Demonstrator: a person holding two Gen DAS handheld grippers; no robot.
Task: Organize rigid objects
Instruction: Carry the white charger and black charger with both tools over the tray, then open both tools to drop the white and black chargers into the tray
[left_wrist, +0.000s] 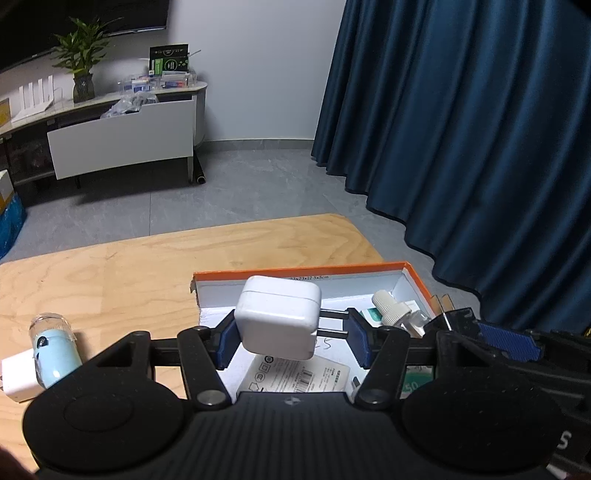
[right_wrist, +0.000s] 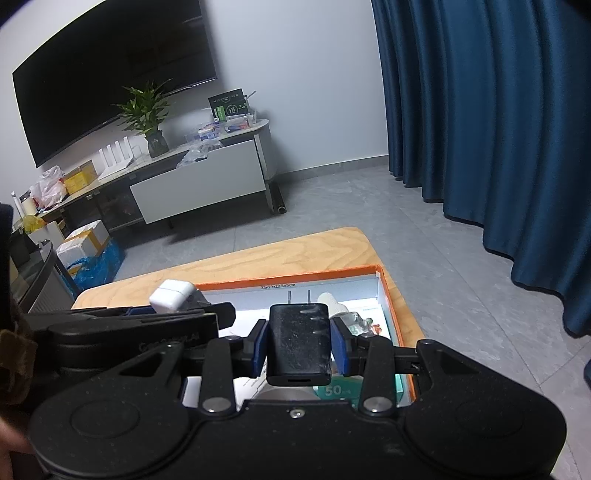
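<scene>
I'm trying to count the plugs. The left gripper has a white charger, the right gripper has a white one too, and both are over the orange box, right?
Not quite. The right gripper holds a black charger, not a white one; the right wrist view shows it. The left gripper does hold a white charger, and both are over the orange box.

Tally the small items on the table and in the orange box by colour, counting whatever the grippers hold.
White: 4 – charger in the left gripper, dropper bottle and flat packet in the box, plug adapter on the table
Black: 1 – charger in the right gripper
Light blue: 1 – capped bottle
Green: 1 – carton
Total: 7
</scene>
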